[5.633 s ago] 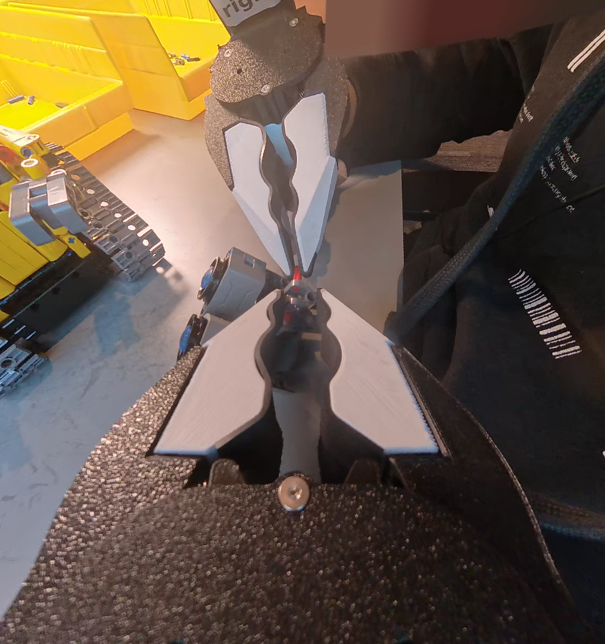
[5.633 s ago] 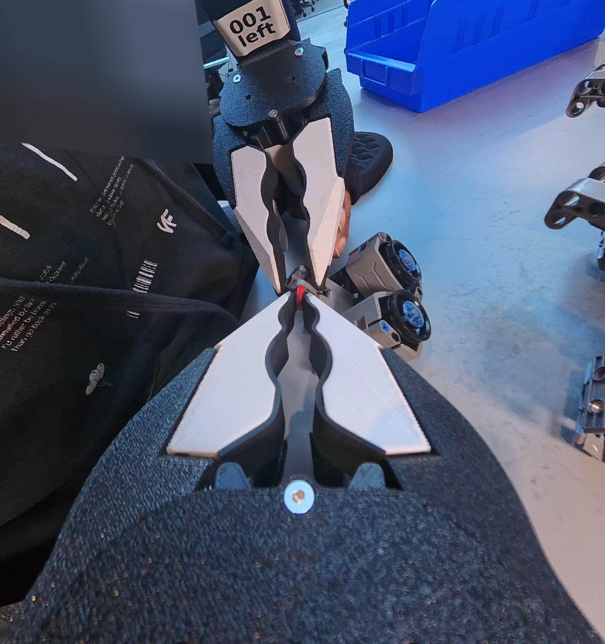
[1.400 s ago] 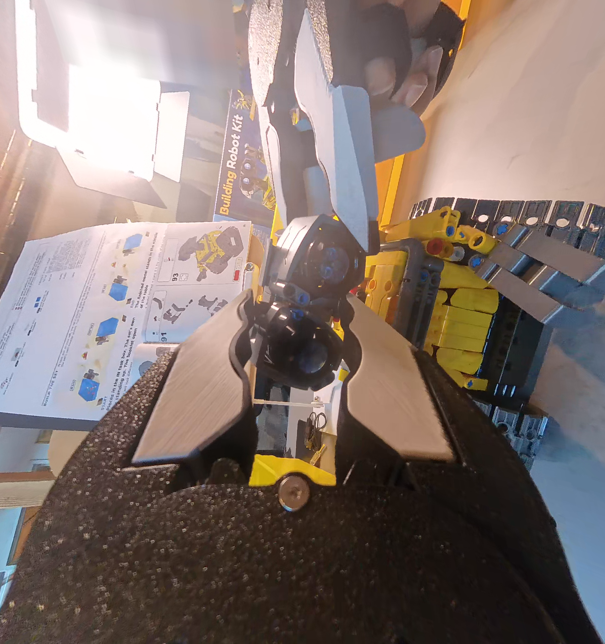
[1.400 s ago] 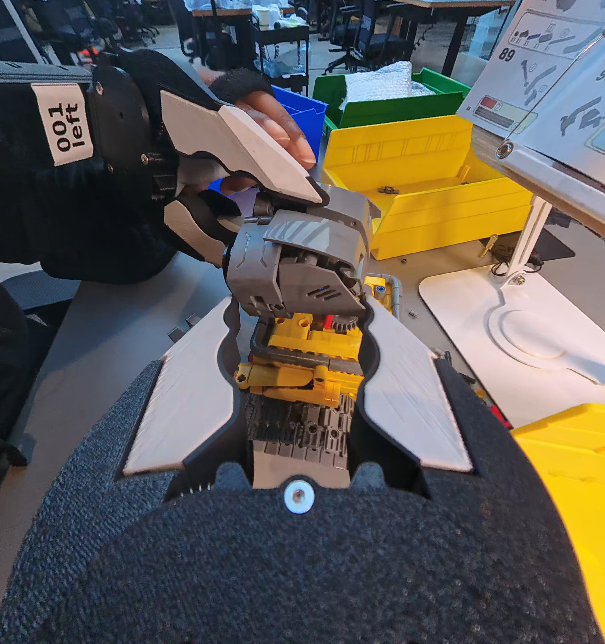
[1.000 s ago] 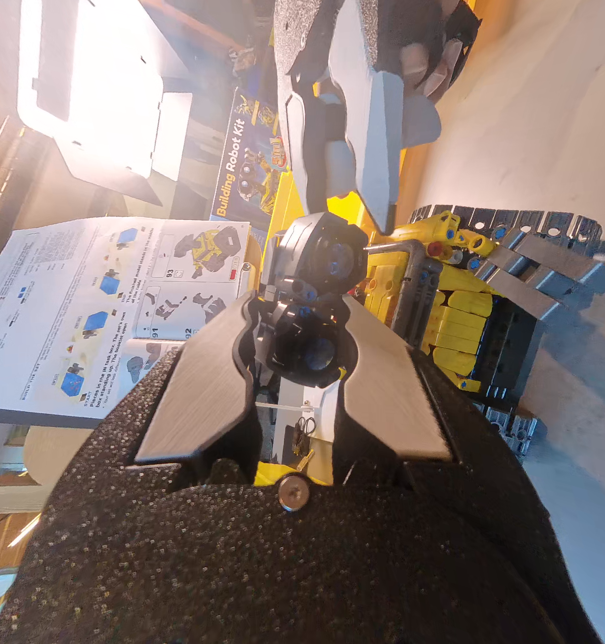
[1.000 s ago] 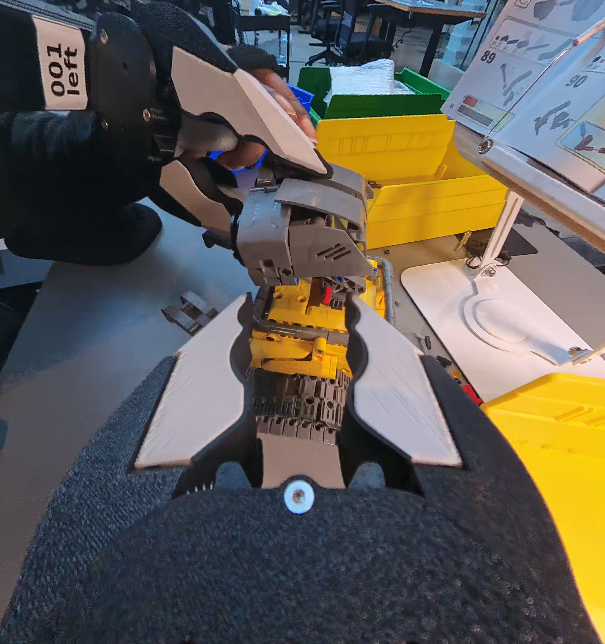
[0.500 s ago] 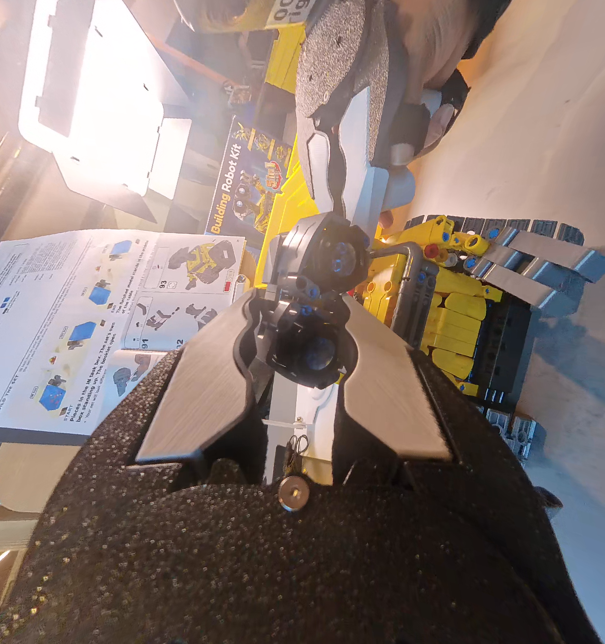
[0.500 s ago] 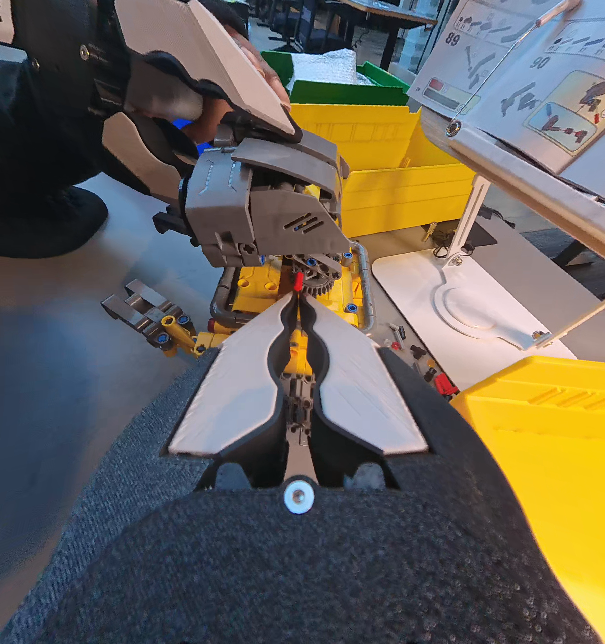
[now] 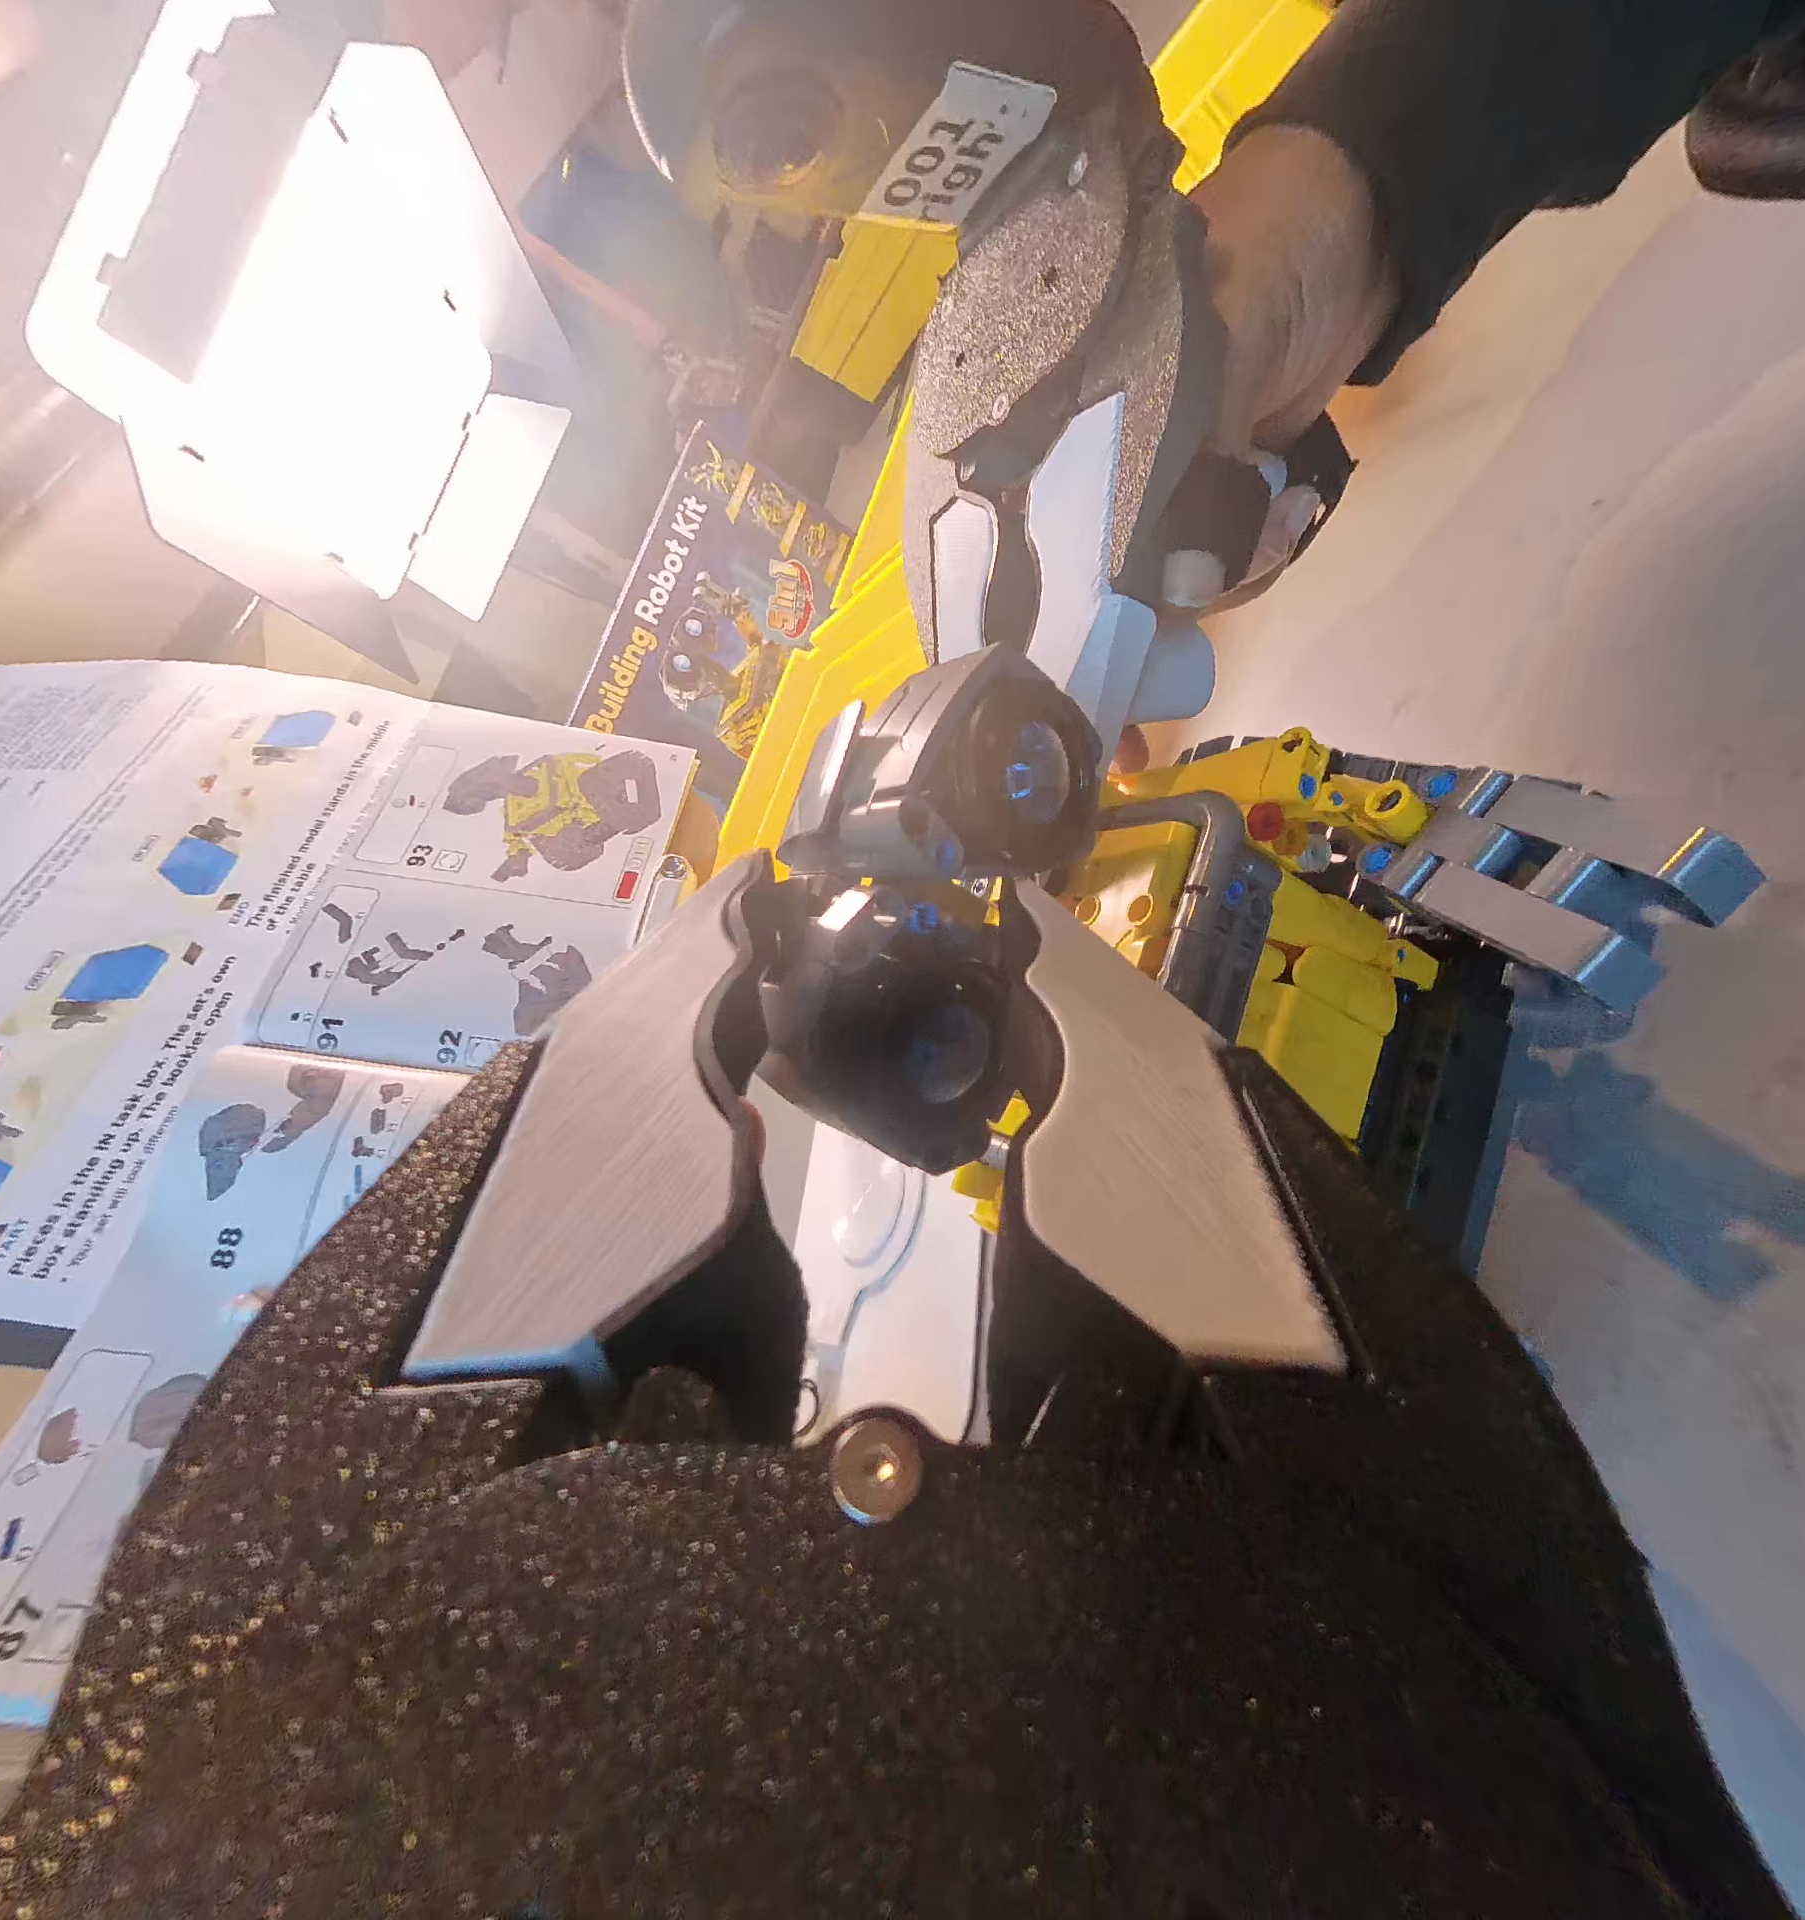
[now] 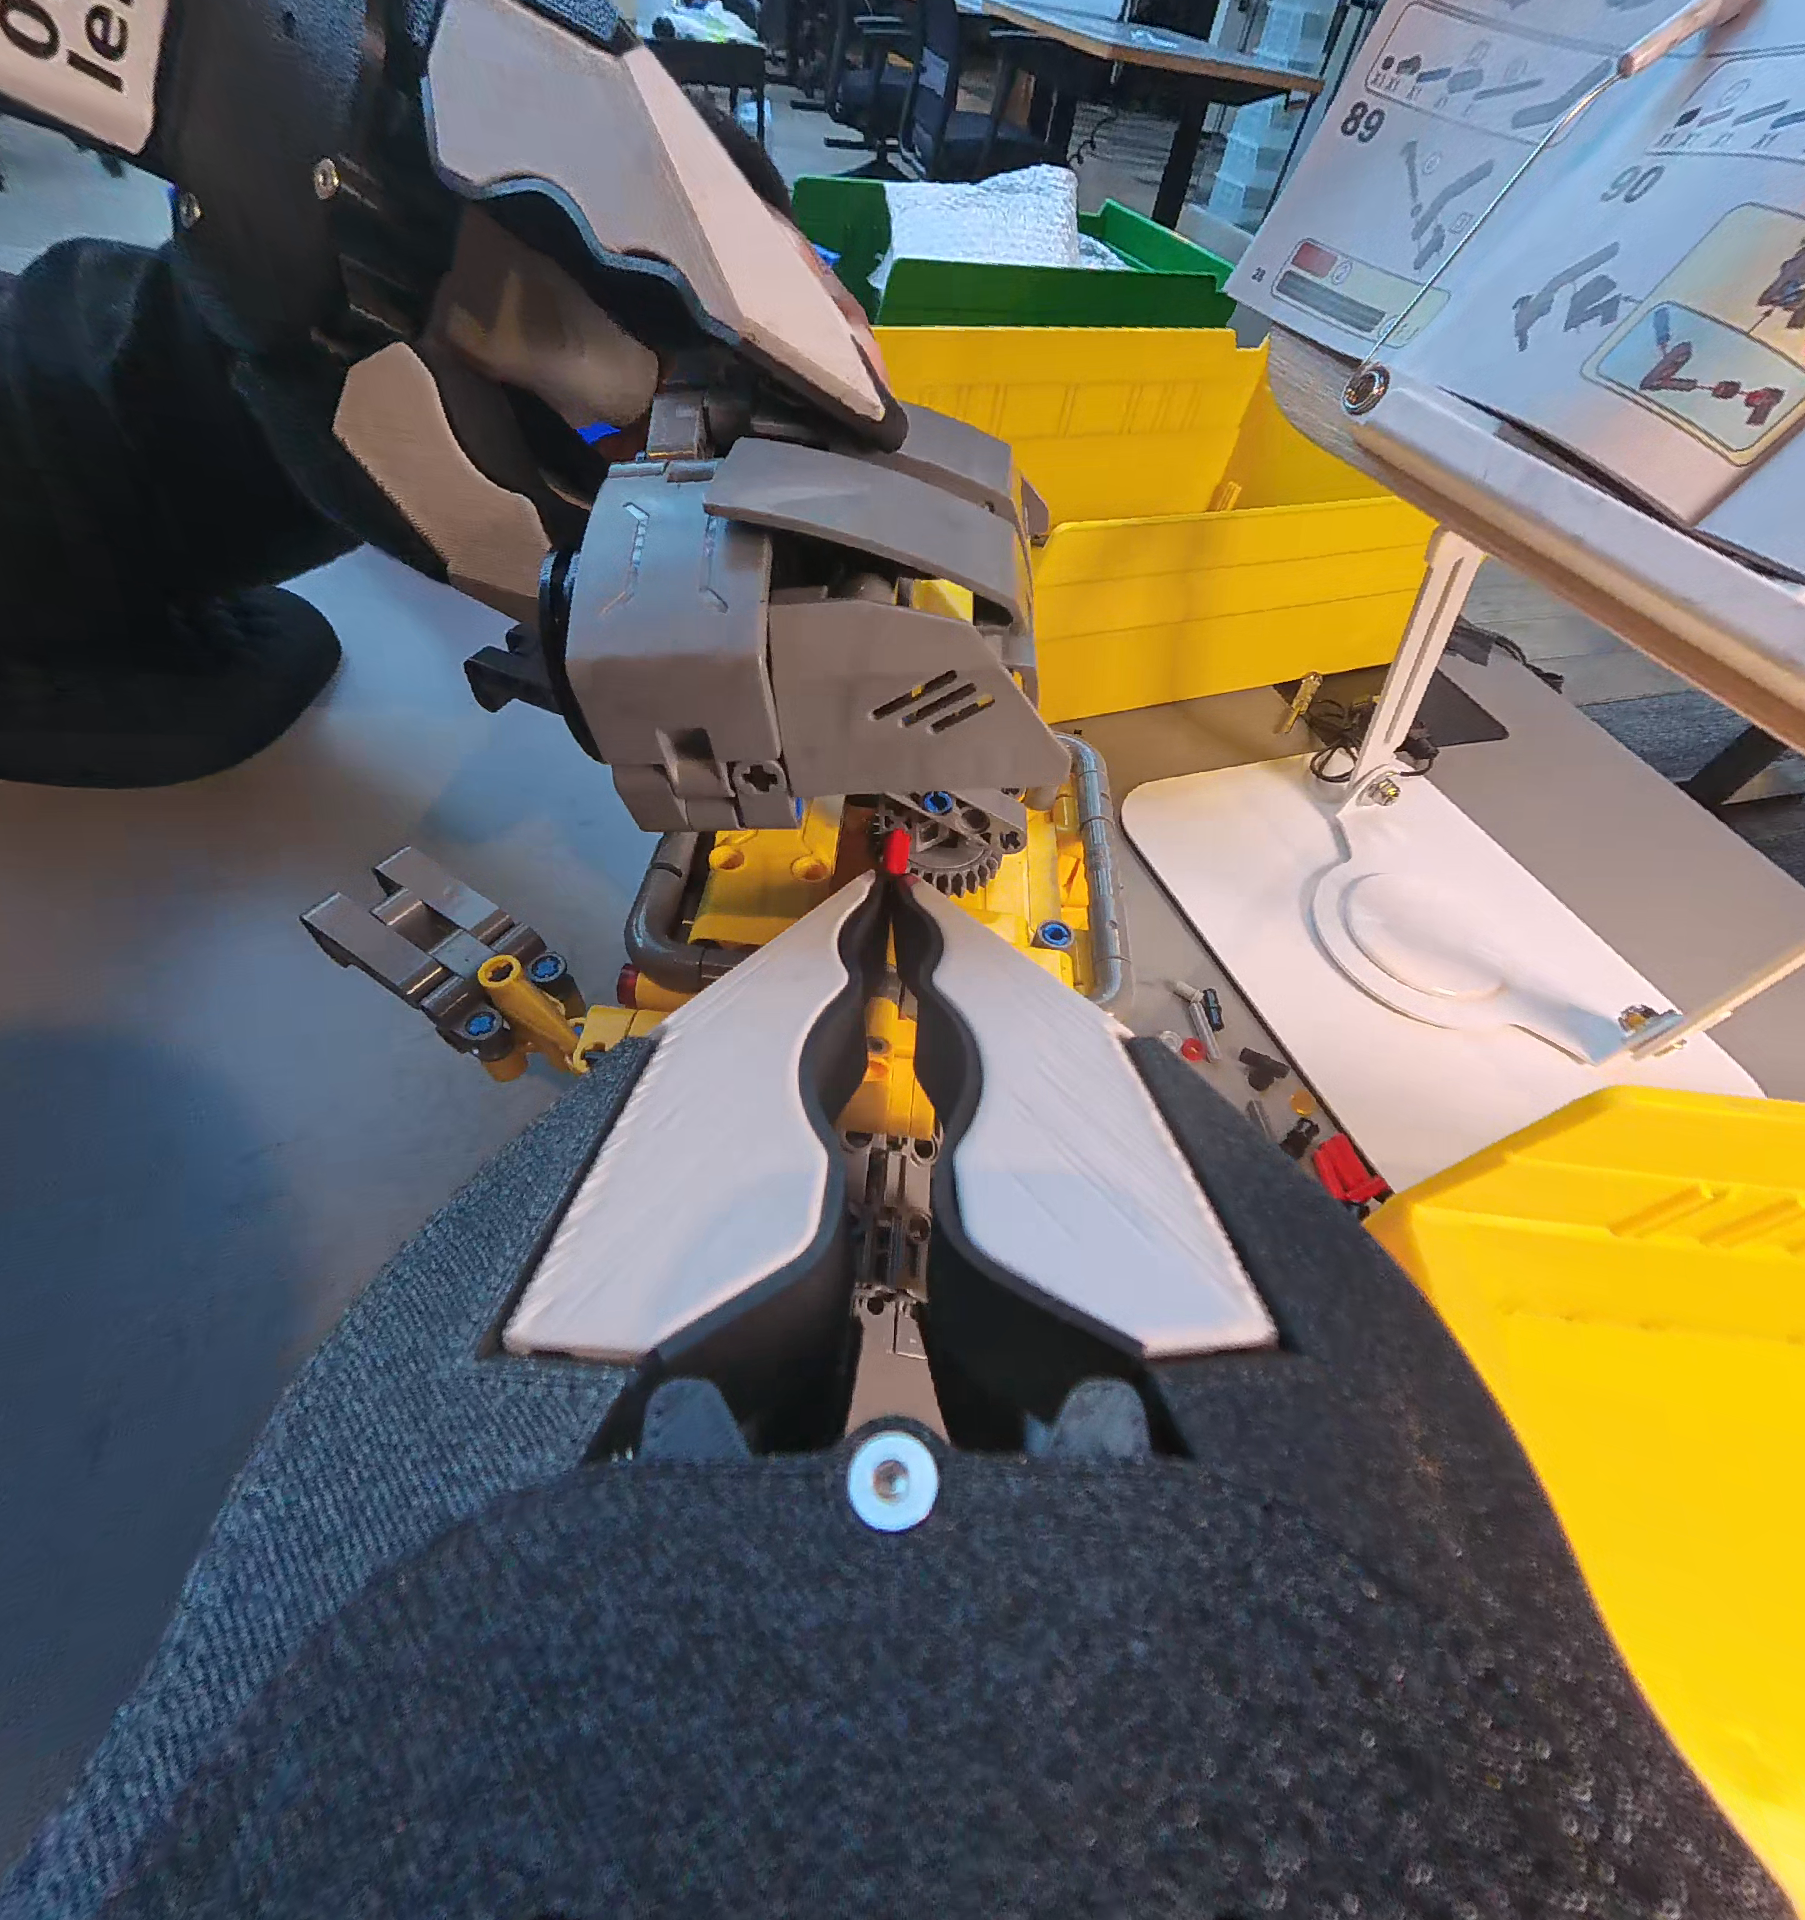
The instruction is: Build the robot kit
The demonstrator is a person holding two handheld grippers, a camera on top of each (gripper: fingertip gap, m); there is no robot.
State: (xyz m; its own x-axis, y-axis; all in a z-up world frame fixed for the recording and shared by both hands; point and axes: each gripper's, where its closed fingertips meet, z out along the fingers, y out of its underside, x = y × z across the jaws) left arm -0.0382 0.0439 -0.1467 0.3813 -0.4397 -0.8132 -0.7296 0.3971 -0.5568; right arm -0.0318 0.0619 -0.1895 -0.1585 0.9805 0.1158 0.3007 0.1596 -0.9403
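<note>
- The left gripper [image 9: 882,935] clamps the grey 2-lens head [image 10: 794,623], holding it above the yellow tracked model [image 10: 877,904], seemingly to line them up.
- The right gripper [image 10: 890,883] pinches shut on a small red pin [image 10: 893,847] at the model's gear.

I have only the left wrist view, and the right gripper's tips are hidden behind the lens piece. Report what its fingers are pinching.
Observer: The right gripper is shut on a small red pin that sits directly under the grey head module, beside a dark toothed gear.
Operator: Now describe the left gripper's hold on the head from that side.
Observer: The left gripper clamps it from above and below. One finger lies flat on the roof plate, and the other meets the dark front ring lower down.
</note>
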